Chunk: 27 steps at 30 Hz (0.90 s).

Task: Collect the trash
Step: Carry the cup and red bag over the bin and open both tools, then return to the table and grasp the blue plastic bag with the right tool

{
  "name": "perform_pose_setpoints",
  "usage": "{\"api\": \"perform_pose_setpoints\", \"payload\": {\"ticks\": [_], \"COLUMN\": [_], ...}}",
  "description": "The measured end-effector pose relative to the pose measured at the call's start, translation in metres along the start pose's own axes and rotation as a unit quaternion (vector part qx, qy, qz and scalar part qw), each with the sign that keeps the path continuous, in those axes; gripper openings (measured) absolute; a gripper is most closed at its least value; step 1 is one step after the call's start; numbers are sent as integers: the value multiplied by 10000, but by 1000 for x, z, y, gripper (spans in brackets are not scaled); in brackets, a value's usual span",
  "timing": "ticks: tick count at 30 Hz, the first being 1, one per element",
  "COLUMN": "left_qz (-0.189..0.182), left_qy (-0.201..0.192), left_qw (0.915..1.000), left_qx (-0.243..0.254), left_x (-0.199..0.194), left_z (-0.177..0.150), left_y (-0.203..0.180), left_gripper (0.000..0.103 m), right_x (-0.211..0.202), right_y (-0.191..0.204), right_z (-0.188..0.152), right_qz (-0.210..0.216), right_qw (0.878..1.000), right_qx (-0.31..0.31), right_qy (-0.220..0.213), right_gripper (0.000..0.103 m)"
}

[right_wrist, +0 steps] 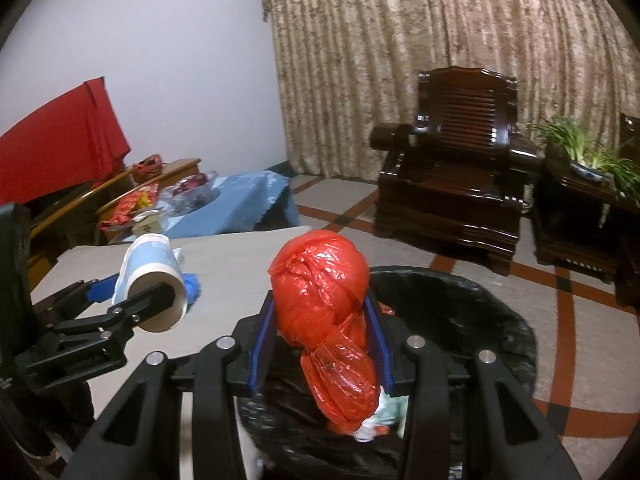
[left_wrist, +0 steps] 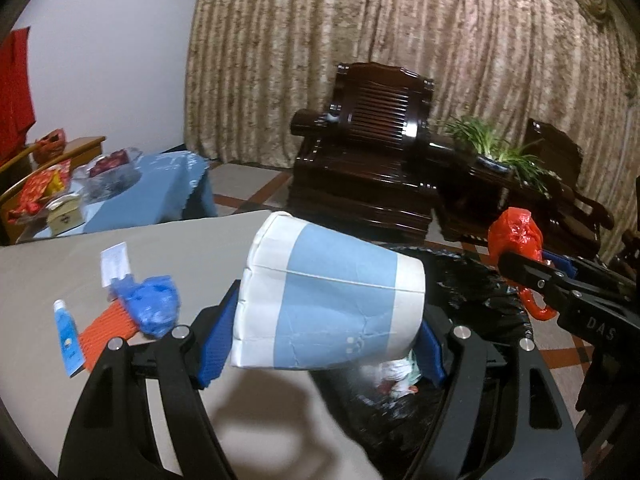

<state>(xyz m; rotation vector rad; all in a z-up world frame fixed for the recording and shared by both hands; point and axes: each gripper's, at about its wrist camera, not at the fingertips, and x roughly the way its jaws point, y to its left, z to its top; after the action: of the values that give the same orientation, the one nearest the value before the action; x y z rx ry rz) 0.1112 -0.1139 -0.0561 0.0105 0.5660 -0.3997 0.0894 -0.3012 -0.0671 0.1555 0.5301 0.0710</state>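
My left gripper (left_wrist: pixel 324 338) is shut on a crushed white and light-blue paper cup (left_wrist: pixel 332 296), held on its side at the table's edge, above the rim of the black-lined trash bin (left_wrist: pixel 480 292). From the right wrist view the same cup (right_wrist: pixel 154 280) shows at the left in that gripper. My right gripper (right_wrist: pixel 322 344) is shut on a knotted red plastic bag (right_wrist: pixel 324 300), which hangs over the open bin (right_wrist: pixel 480 312). Crumpled white paper (left_wrist: pixel 396 372) lies inside the bin.
On the grey table (left_wrist: pixel 80 264) lie a crumpled blue bag (left_wrist: pixel 154 308), an orange ridged piece (left_wrist: pixel 106 332), a small blue tube (left_wrist: pixel 68 336) and a white card (left_wrist: pixel 114 262). A dark wooden armchair (right_wrist: pixel 452 168), a potted plant (right_wrist: pixel 588 156) and a blue-clothed side table (right_wrist: pixel 248 196) stand beyond.
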Motion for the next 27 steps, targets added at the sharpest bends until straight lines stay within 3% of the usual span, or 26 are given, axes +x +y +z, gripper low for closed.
{"api": "perform_pose_setpoints", "payload": {"ticks": [19,22,24,27], "left_qz": [-686,-795,-852,-805], "left_qy": [304,377,437,476], "left_qw": [9962,9951,9946,9948], "left_qx": [448,440,413,393], "left_x": [76,81,83,82], "left_z": [-1,-2,-5,-7], "left_y": [-69,-73,-75,-69], "left_gripper": [74,80,86,87], "right_x": [15,18,19,16], "right_y": [-79,-86,-90,-94], "right_z": [-12,-16,-18,-22], "right_qz": [-569,-667,-722,-780], "right_qw": [9981,9973,9968,9963], "right_qx": [123,154,211,280], "right_qy": [197,259,273,241], "right_gripper": [44,54,70,81]}}
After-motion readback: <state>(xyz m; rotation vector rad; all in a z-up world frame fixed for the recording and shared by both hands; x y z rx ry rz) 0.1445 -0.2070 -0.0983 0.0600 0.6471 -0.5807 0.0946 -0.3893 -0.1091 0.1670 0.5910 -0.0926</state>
